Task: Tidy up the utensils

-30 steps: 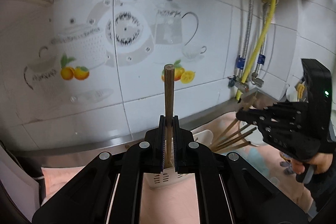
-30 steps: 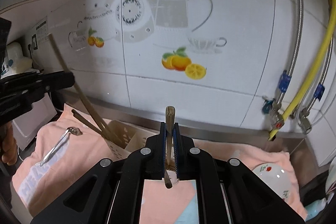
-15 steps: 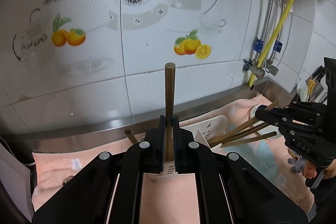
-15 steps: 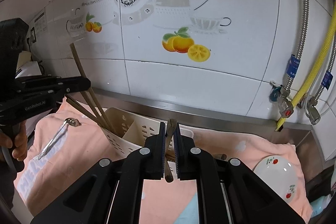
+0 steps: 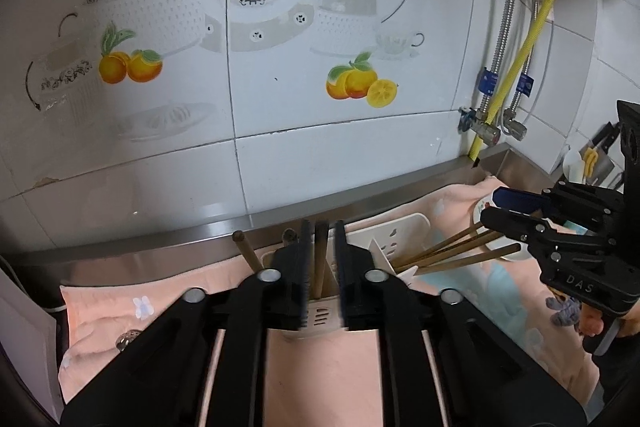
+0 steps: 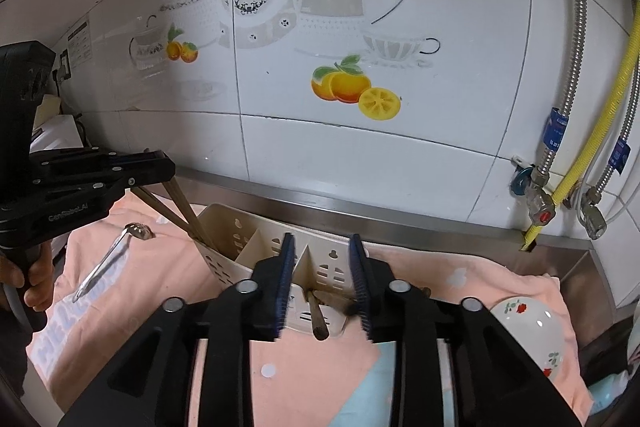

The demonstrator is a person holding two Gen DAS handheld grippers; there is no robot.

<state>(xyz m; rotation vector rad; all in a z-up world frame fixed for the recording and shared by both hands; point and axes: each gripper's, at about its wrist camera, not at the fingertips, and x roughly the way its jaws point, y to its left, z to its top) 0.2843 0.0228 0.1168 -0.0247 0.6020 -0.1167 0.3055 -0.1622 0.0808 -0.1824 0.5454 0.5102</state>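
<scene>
Both your claws, left claw (image 5: 321, 263) and right claw (image 6: 322, 279), gape, gripping nothing. Chopsticks (image 6: 318, 311) stand in the holder (image 6: 240, 239), frame centre; back out straight, clearing their tips.

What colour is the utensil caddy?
The utensil caddy is cream-white plastic with cut-out slots, clearest in the right wrist view.
</scene>
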